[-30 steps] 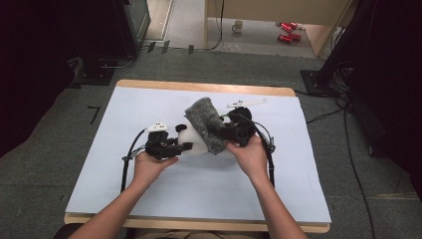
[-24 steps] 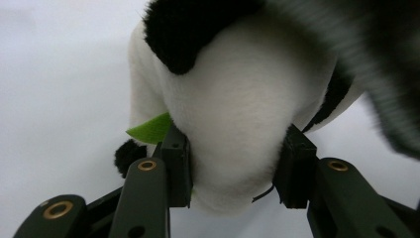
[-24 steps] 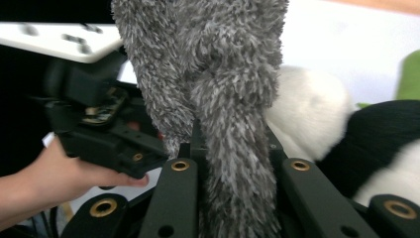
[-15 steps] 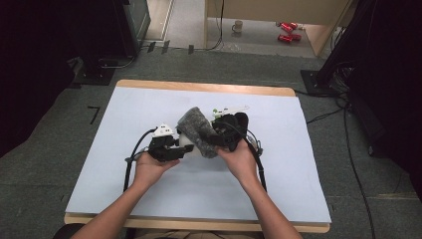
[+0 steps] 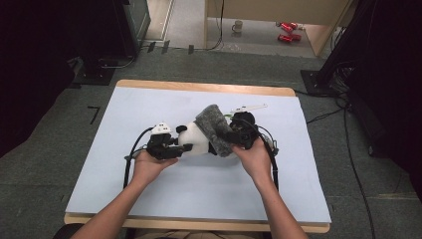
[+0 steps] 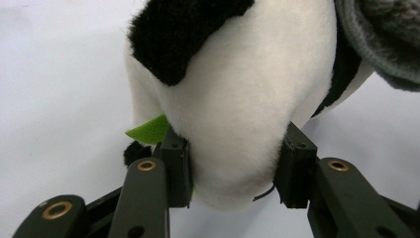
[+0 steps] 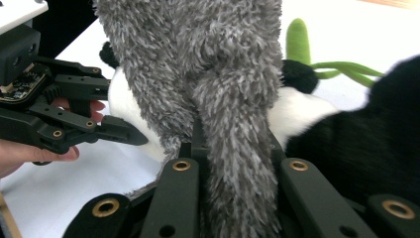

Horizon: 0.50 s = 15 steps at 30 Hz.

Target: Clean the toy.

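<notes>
Lowered since a second ago, the right gripper [image 5: 230, 135] pinches the grey fuzzy cloth [image 5: 215, 128] over the panda plush [image 5: 196, 141], whose head sits clamped in the left gripper [image 5: 175, 148].

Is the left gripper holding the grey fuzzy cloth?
No, the left gripper is clamped on the white body of the panda toy, while the grey cloth lies off to the side.

Black-and-white plush panda [image 5: 195, 140], fuzzy grey cloth [image 5: 215, 128], pale blue table mat [image 5: 149, 104].
</notes>
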Each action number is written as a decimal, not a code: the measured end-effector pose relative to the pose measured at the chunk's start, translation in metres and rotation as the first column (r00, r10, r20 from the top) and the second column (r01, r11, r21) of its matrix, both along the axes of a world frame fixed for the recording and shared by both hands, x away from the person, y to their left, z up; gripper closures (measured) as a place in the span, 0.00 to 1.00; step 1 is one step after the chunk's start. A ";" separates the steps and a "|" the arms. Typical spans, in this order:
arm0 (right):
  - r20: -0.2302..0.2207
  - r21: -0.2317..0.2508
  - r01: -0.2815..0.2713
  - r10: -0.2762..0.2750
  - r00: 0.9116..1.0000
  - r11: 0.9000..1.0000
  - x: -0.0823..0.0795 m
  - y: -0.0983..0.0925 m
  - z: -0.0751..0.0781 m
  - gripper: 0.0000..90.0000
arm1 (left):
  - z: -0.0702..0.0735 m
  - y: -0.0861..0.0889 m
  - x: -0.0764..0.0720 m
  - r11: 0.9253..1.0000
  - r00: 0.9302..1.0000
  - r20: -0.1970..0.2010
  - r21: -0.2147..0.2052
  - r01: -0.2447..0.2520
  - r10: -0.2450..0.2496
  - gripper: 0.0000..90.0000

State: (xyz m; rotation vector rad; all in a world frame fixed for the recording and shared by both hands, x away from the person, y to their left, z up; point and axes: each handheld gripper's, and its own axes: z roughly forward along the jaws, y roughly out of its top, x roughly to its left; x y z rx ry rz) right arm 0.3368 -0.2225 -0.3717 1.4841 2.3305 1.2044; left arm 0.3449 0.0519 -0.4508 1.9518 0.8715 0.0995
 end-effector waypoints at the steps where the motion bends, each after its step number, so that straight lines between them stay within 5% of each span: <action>1: -0.003 0.004 0.002 -0.002 1.000 1.000 0.000 -0.002 0.001 0.86 | 0.000 0.001 0.001 1.000 1.000 0.000 -0.002 0.001 -0.001 0.64; 15: -0.009 0.054 0.136 -0.135 0.991 0.989 0.004 -0.059 0.005 0.86 | -0.002 0.005 0.008 1.000 0.999 -0.038 -0.031 -0.002 0.000 0.64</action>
